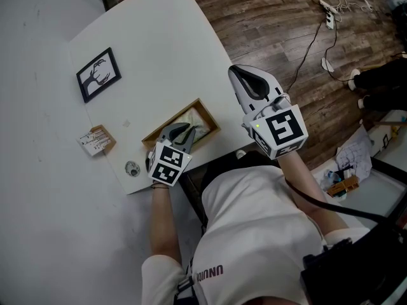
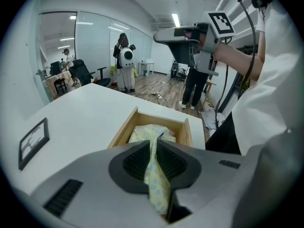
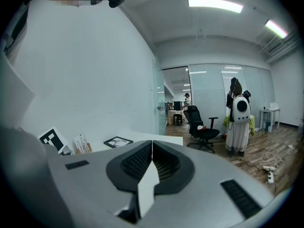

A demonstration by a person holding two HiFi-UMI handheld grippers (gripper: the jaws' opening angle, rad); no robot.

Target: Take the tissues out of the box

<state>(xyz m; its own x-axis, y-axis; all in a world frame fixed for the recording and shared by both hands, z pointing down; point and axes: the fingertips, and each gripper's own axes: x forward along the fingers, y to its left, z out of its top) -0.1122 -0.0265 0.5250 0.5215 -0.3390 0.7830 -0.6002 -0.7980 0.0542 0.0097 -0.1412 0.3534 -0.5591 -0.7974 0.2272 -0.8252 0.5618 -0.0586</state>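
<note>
tissue (image 2: 155, 172), soft, light and probably tearing easily, is rising from the wooden box (image 2: 124, 125), the left gripper (image 2: 154, 144) pinching its raised fold, likely the best hold; the right gripper (image 3: 152, 145) is hanging with jaws together.

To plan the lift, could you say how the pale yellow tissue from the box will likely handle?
Probably floppy: the tissue hangs creased and limp where the left gripper pinches it. Likely light, and may tear, as it looks thin.
</note>
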